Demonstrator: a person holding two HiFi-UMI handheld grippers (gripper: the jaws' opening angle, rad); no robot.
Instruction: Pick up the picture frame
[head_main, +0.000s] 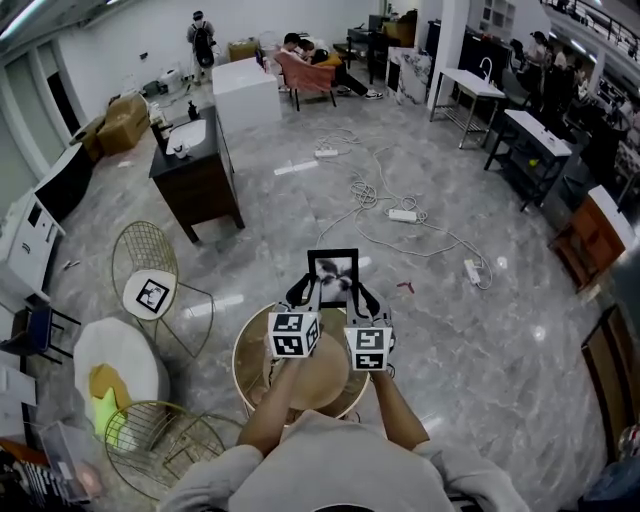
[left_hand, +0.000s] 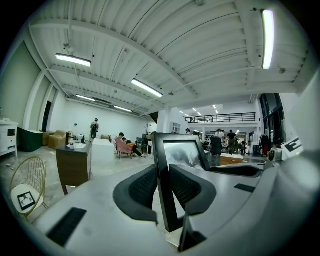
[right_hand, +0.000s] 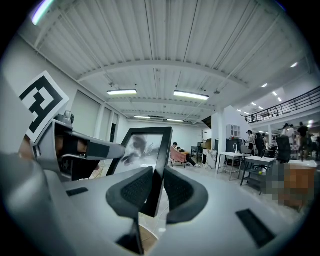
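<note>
Black picture frame (head_main: 333, 277) is upright in the air above the round table (head_main: 325, 385), long axis vertical, dead ahead of both your grippers. Left gripper (left_hand: 162, 180) pinches its left rail, right gripper (right_hand: 156, 185) its right rail, jaws only narrowly apart. Equally near, so raise both evenly or it'll tilt.

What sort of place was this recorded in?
Probably a big open workshop or lab hall: power strips and cables across the polished floor, work tables along the side, a railed mezzanine above.
</note>
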